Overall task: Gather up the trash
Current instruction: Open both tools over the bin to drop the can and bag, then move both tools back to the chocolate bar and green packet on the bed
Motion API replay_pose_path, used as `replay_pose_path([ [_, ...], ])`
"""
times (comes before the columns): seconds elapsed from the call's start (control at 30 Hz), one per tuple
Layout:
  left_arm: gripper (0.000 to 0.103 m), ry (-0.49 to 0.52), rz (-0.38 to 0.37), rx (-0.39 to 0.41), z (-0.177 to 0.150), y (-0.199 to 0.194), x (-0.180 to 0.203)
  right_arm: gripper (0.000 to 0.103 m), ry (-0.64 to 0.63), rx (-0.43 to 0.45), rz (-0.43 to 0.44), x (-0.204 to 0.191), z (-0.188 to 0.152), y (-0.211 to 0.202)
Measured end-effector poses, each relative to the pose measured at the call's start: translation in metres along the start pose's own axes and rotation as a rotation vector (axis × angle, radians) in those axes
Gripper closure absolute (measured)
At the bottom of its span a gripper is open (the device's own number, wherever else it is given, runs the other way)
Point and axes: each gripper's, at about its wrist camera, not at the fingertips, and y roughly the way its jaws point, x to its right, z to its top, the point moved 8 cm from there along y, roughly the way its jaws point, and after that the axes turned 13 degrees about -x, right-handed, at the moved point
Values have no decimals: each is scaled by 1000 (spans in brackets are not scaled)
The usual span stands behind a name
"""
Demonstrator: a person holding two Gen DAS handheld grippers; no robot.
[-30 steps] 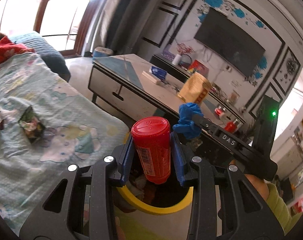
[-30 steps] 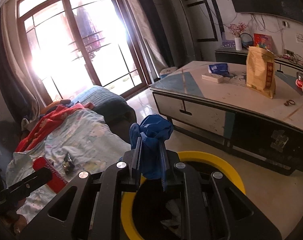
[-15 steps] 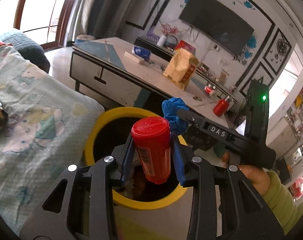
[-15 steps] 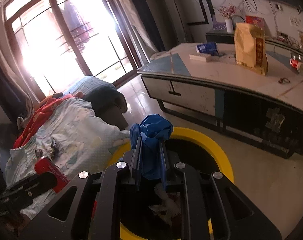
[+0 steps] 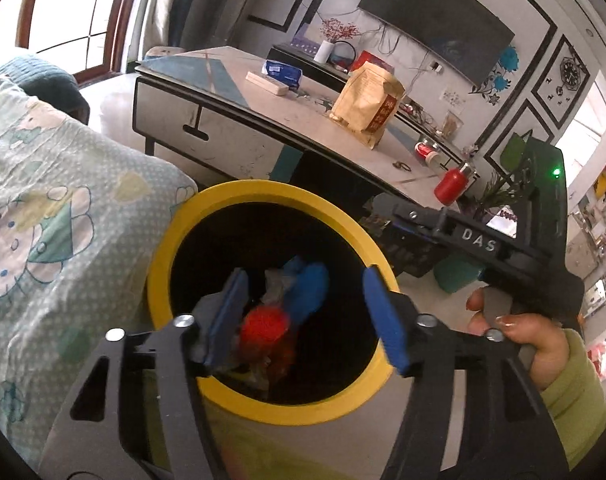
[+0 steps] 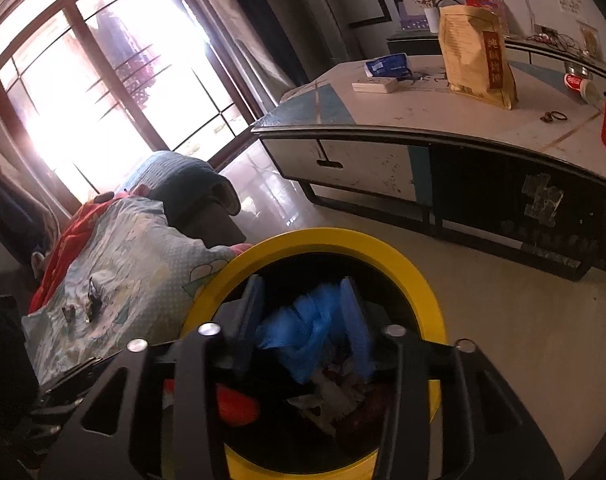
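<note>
A: So, status at this entry: both items were over or in the yellow-rimmed bin (image 5: 259, 200). The left gripper (image 5: 303, 316) had just been opening; its blue pads stood wide apart with nothing pressed between them, and the red bottle (image 5: 263, 326) showed blurred below, inside the bin mouth, apparently dropping onto the litter there.

B: And the right gripper (image 6: 303, 320)?

A: Jaws also just opening. The blue rag (image 6: 303, 332) sat between them, seemingly loose and sagging toward the bin; whether one pad touched it I could not tell.

B: What was left?

A: Judging by the right view, some small dark scraps (image 6: 91, 304) lay on the patterned bedsheet (image 6: 135, 248) beside the bin. The low table (image 5: 239, 120) carried a paper bag (image 5: 367, 104), a white box (image 5: 267, 82) and a red bottle-like container (image 5: 449, 186); trash or not, unclear.

B: Obstructions?

A: None over the bin mouth. The two grippers were close together above it, and the bed edge touched the rim.
</note>
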Motion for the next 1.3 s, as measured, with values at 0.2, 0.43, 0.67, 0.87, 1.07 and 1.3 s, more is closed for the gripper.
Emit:
replay_pose_path([
  [0.2, 11, -23, 48, 37, 4, -14, -8, 40, -12, 40, -44, -4, 4, -7],
  [0.43, 11, -54, 111, 97, 4, -44, -27, 27, -68, 90, -75, -29, 5, -19],
  [0.67, 11, -75, 162, 149, 3, -73, -45, 20, -150, 114, -50, -68, 2, -29],
  [0.87, 11, -125, 194, 198, 0, -99, -68, 19, -207, 119, -37, -98, -2, -33],
  [1.07, 11, -185, 222, 233, -3, -119, -94, 19, -250, 123, -18, -126, -6, -36],
  [1.3, 11, -229, 269, 287, -8, -148, -116, 19, -298, 121, 7, -157, -10, -34],
])
